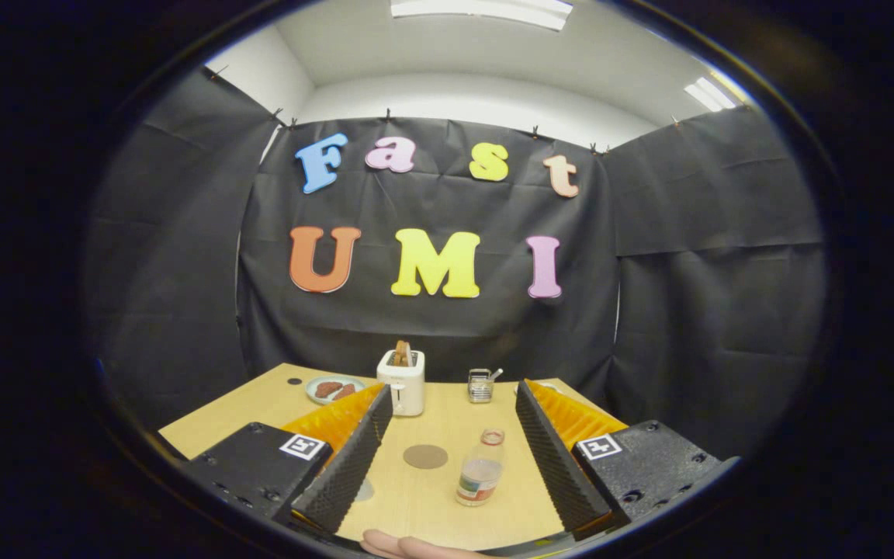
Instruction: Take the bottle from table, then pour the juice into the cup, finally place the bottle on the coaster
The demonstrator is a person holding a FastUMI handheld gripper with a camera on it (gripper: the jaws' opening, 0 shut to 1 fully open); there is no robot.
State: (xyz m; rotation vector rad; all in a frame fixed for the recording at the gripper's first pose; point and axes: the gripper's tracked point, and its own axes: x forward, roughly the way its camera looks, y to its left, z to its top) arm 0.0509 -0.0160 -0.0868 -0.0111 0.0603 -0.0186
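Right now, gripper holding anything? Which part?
Nothing held. The gripper is open; the bottle stands upright on the table between its fingers, touching neither.

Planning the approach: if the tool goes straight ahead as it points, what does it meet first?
Probably the bottle, standing upright on the table between the open tool's fingers, nearer the right one. The coaster lies flat just left of it. Depth is hard to judge.

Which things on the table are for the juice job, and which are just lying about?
For the job: bottle between the open gripper fingers, round coaster beside it, cup beyond.
Lying about: toaster with toast, plate of food.
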